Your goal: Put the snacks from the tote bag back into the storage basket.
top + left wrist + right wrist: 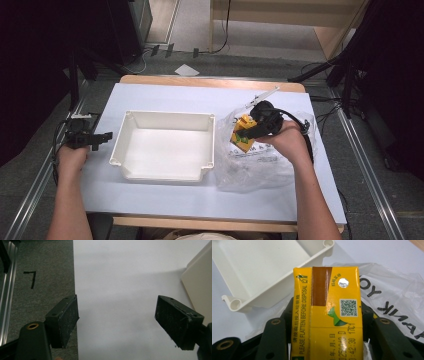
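A yellow drink carton [328,315] is pinched between the jaws of the right gripper [248,131], the pads pressed against its two narrow sides. The carton is held lengthwise along the jaws, its top end with the foil straw hole pointing away from the gripper. Directly beneath the gripper a crumpled clear plastic bag [255,165] with black lettering is seen on the worktop [165,200]. Ahead of the carton, just past its top end, the corner of a white plastic tub [262,272] is seen.

The left gripper [100,137] is held with jaws spread wide and nothing between them, over the worktop edge. The tub wall is seen just beyond one pad.
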`<state>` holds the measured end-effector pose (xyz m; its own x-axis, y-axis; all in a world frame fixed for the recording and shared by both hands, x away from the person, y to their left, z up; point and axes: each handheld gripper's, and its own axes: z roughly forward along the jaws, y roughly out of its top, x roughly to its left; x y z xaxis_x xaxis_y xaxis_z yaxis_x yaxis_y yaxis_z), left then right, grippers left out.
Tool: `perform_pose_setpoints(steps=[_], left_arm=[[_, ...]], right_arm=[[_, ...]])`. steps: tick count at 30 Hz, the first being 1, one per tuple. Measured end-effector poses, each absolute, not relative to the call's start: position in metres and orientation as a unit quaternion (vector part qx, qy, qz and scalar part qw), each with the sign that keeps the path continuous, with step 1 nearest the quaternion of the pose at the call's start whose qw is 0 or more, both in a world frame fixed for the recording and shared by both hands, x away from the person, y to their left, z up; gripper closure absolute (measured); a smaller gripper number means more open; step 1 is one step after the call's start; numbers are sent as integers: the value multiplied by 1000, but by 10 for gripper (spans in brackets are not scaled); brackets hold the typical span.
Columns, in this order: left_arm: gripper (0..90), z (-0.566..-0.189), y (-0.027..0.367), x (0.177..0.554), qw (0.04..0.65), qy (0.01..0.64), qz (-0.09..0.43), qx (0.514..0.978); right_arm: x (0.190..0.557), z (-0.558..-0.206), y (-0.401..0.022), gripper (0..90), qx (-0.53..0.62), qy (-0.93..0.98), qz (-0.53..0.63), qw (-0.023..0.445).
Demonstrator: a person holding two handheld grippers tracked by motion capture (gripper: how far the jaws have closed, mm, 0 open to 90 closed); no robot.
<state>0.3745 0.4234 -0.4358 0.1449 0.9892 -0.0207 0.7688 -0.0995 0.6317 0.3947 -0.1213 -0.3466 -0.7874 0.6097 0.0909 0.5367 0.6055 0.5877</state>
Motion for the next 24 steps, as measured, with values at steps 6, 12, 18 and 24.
perform_pose_setpoints(steps=[6, 12, 18, 24], left_arm=[[205, -436, 427, 374, 263, 622, 214, 705], [205, -436, 427, 373, 266, 622, 213, 705], [205, -436, 427, 373, 268, 623, 212, 704], [208, -437, 426, 373, 269, 622, 212, 705]], right_arm=[[402, -341, -109, 524, 309, 900, 302, 64], [407, -338, -102, 524, 307, 899, 306, 57], [411, -334, -96, 524, 302, 903, 302, 58], [414, -327, -93, 524, 295, 905, 302, 58]])
